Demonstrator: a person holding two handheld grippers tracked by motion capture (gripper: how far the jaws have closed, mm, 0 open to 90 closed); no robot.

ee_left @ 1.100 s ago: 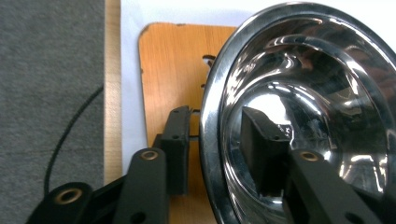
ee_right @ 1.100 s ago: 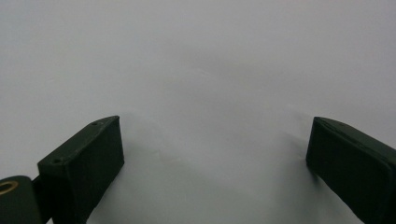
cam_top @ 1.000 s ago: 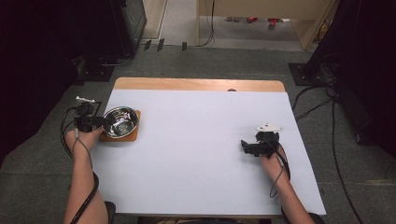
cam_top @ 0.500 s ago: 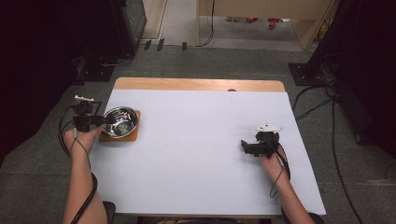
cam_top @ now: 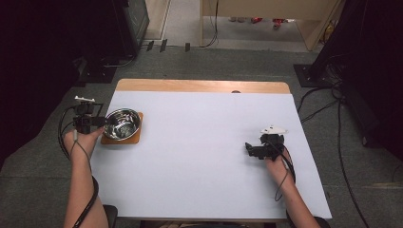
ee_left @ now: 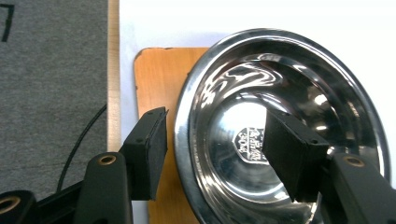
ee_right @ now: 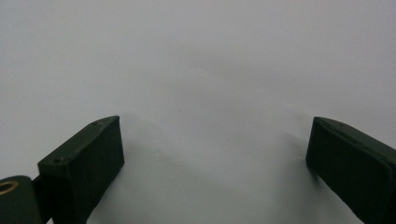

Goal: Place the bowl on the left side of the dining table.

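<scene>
The bowl (cam_top: 122, 123) stands on a board (cam_top: 135, 138) at the left edge of the table (cam_top: 199, 156), about midway along that edge. The left gripper (cam_top: 102, 121) sits just left of the bowl, its jaws straddling the near rim, one inside and one outside over the board. The right gripper (cam_top: 248, 148) rests well apart toward the right side, over bare table.

— Any writing to read here?
— One mark: a small shield-shaped stamp (ee_left: 249, 140) pressed into the middle of the steel bowl's (ee_left: 219, 70) floor, at the centre of the left gripper view.
— Can you read it?
— No. The characters are too small and blurred to make out.
</scene>
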